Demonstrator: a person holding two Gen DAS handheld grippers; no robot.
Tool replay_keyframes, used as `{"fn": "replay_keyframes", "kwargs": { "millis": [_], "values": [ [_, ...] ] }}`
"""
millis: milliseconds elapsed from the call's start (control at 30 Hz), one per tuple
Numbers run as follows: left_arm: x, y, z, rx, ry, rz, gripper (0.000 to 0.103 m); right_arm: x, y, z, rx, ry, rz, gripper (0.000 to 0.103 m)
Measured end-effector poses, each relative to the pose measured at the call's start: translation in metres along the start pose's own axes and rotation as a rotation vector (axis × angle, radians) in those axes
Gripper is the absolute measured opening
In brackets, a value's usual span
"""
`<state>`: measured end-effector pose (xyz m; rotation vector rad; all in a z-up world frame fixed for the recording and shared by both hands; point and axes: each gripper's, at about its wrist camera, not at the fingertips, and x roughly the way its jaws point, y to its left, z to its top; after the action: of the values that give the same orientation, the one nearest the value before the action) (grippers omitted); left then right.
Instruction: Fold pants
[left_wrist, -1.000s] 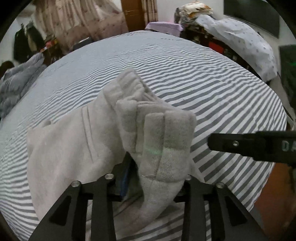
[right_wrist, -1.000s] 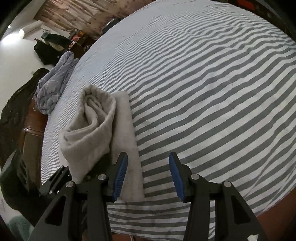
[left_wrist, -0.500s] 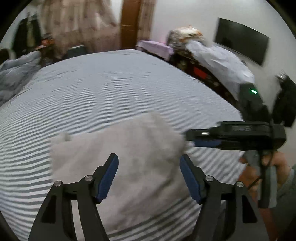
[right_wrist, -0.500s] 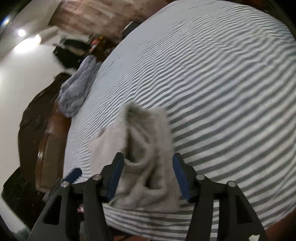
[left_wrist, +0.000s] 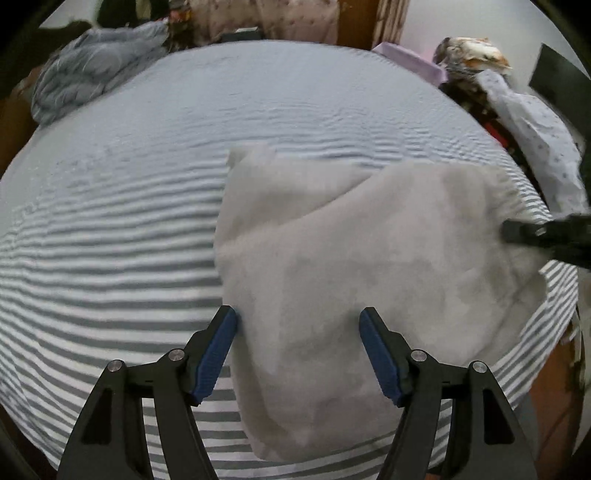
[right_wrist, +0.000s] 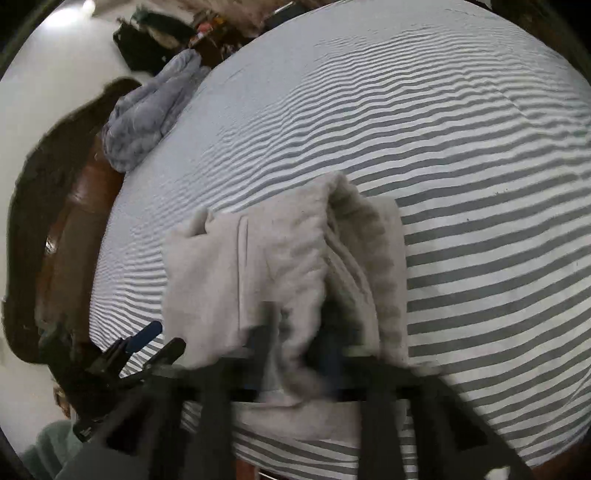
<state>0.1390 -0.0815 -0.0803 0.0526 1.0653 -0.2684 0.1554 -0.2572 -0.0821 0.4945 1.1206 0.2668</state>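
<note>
The folded light grey fleece pants (left_wrist: 354, 273) lie on the striped bed near its front edge. My left gripper (left_wrist: 299, 354) is open and empty, its blue pads on either side of the near part of the bundle. In the right wrist view the pants (right_wrist: 280, 266) fill the lower middle, and my right gripper (right_wrist: 295, 354) is blurred and shut on a fold of the pants' near edge. The right gripper's black finger also shows at the right of the left wrist view (left_wrist: 543, 236), against the pants' right edge. The left gripper shows at lower left of the right wrist view (right_wrist: 147, 343).
The grey-and-white striped sheet (left_wrist: 110, 236) covers the bed. A crumpled blue-grey blanket (left_wrist: 88, 70) lies at the far left corner. A wooden headboard (right_wrist: 62, 236) runs along the left side. Cluttered furniture with a spotted cloth (left_wrist: 532, 122) stands to the right.
My left gripper let go of the pants' cuffs and opened, backing off to the near side. My right gripper moved in and closed on the pants' near edge.
</note>
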Motion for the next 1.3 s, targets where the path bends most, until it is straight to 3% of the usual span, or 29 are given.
{"fn": "replay_keyframes", "kwargs": {
  "millis": [200, 300, 400, 500, 567, 633, 700, 733, 867, 1000, 1100, 1233, 1300],
  "values": [
    [-0.013, 0.017, -0.004, -0.018, -0.052, -0.019, 0.070, -0.045, 0.028, -0.019, -0.096, -0.109, -0.162, 0.008],
    [-0.023, 0.024, 0.006, -0.031, -0.081, -0.034, 0.070, -0.059, 0.020, -0.028, -0.077, -0.111, -0.194, 0.008],
    [-0.021, 0.029, 0.015, -0.021, -0.085, -0.043, 0.070, -0.048, 0.003, -0.035, -0.057, -0.077, -0.251, 0.008],
    [-0.009, 0.023, 0.017, 0.028, -0.037, -0.056, 0.070, -0.026, -0.012, -0.039, -0.058, -0.071, -0.287, 0.010],
    [0.003, 0.017, 0.016, 0.053, -0.008, -0.052, 0.070, -0.024, -0.021, -0.040, -0.012, -0.078, -0.253, 0.013],
    [0.014, 0.013, 0.012, 0.071, 0.013, -0.035, 0.070, -0.029, -0.029, -0.044, -0.004, -0.085, -0.243, 0.028],
    [0.023, 0.011, 0.008, 0.085, -0.001, -0.017, 0.075, -0.035, -0.033, -0.047, -0.007, -0.099, -0.284, 0.058],
    [0.025, 0.011, 0.007, 0.090, -0.004, -0.017, 0.078, -0.036, -0.036, -0.048, -0.007, -0.101, -0.293, 0.063],
    [0.033, 0.015, 0.007, 0.068, -0.002, -0.034, 0.087, -0.032, -0.054, -0.052, 0.062, -0.090, -0.238, 0.066],
    [0.029, 0.029, 0.013, -0.024, 0.044, -0.070, 0.087, -0.033, -0.059, -0.054, 0.083, -0.100, -0.213, 0.066],
    [0.012, 0.020, 0.005, 0.038, 0.000, -0.024, 0.085, -0.041, -0.050, -0.058, 0.056, -0.117, -0.226, 0.068],
    [-0.010, 0.000, -0.015, 0.119, -0.033, -0.056, 0.085, -0.049, -0.041, -0.064, 0.051, -0.118, -0.210, 0.069],
    [-0.008, -0.007, -0.025, 0.153, -0.008, -0.060, 0.085, -0.049, -0.041, -0.067, 0.058, -0.109, -0.201, 0.069]
  ]
}}
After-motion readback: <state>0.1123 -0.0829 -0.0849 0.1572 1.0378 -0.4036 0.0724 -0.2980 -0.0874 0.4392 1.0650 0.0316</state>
